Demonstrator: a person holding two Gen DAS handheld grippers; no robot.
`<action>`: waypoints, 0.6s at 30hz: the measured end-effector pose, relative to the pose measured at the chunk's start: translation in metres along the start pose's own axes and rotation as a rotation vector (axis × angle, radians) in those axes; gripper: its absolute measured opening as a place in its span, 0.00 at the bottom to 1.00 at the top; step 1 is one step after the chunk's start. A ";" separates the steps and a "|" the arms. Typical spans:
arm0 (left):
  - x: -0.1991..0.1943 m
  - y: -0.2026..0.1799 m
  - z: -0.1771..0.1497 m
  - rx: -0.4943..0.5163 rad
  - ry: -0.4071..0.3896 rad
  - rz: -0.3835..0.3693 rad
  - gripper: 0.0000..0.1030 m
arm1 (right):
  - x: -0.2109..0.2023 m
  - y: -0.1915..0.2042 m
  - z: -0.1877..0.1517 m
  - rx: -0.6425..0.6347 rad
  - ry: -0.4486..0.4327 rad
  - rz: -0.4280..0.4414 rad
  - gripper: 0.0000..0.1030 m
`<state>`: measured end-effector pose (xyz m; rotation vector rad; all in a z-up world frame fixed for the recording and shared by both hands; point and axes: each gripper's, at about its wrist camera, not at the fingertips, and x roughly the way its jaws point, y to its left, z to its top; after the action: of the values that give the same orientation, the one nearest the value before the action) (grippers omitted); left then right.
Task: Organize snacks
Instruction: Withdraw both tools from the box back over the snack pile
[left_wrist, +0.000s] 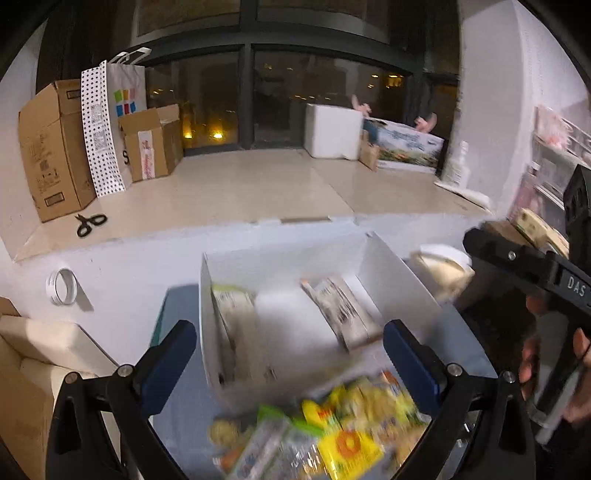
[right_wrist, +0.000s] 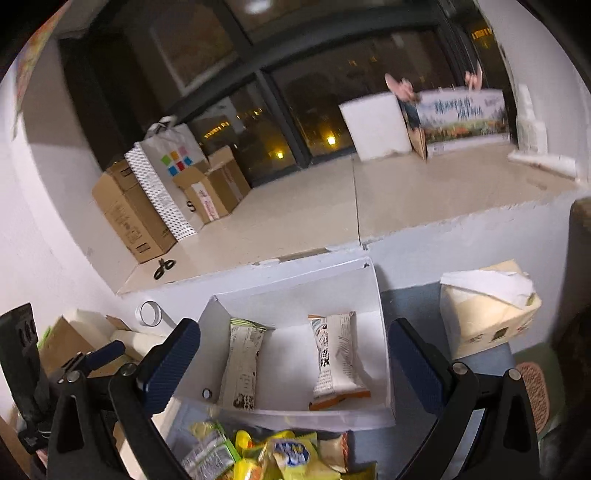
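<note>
The sorting was only begun. The white box (right_wrist: 382, 332) stood open on the pale worktop (right_wrist: 417, 254), and in it lay just two long pale snack packets: one against the left side (right_wrist: 242, 363) and one right of the middle (right_wrist: 338, 360), well apart, with bare floor between them. Nearer the cameras, just in front of the box's near wall, a loose heap of snacks (right_wrist: 280, 456), mostly yellow and green wrappers, lay unsorted; that heap looked like most of the job still to do. The left claw (left_wrist: 290, 363) hung over the near edge of the box with its jaws spread wide and nothing between them. The right claw (right_wrist: 293, 363) hovered likewise, jaws wide and empty, above the box and the heap. A torn cream carton (right_wrist: 487, 317) stood to the right of the box, apart from it, and a roll of tape (right_wrist: 149, 314) lay to the left.
</note>
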<state>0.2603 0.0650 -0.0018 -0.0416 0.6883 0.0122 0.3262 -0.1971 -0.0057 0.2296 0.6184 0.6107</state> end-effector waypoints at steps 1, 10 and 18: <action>-0.008 -0.002 -0.005 0.006 -0.015 0.001 1.00 | -0.010 0.004 -0.007 -0.032 -0.012 0.000 1.00; -0.103 -0.027 -0.095 0.090 -0.131 0.071 1.00 | -0.094 0.007 -0.099 -0.104 0.003 0.018 1.00; -0.125 -0.022 -0.171 -0.017 -0.049 0.057 1.00 | -0.144 -0.027 -0.203 0.023 -0.016 -0.100 1.00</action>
<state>0.0555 0.0359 -0.0539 -0.0374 0.6406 0.0739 0.1230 -0.2996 -0.1098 0.2233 0.6177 0.5057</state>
